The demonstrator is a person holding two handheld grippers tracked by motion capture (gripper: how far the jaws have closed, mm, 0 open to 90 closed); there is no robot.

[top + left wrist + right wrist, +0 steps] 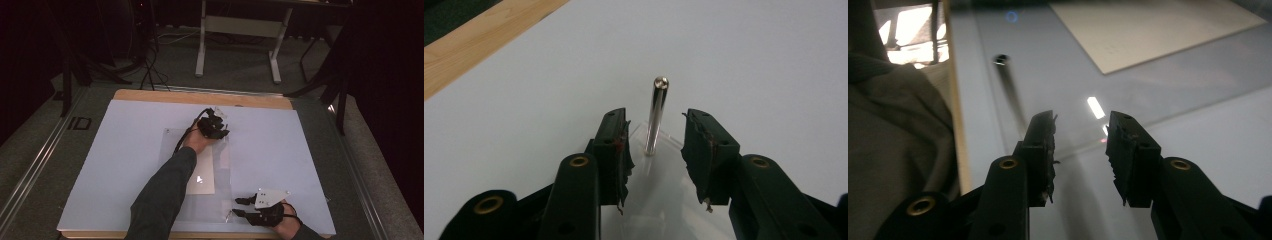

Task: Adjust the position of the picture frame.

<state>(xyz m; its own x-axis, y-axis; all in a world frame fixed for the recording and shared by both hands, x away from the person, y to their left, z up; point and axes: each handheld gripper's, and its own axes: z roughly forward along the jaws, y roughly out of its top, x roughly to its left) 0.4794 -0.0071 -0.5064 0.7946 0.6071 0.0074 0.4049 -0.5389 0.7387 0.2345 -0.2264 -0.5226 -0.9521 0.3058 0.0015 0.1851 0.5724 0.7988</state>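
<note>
Your left gripper (pixel 216 125) is out over the middle of the table (pixel 280 145), at the far right corner of the clear acrylic plate (pixel 197 160) that lies on the pale blue surface. In the left gripper view its jaws stand well apart with nothing between the pads (pixel 616 145), and an upright polished metal pin (pixel 655 116) rises from the corner of the clear plate just beyond the jaw tips, centred in the gap but touching neither jaw.

Your right gripper (pixel 239 207) is near the front edge of the table, off the plate's near right corner, pointing left. Its jaws are also spread and hold nothing; the right gripper view shows them over the plate's glossy edge, with a second pin (pixel 1009 82) seen lying away from the camera and a beige sheet (pixel 1148 30) under the plate farther off. Your grey sleeve (pixel 893 145) is at the left of that view.
</note>
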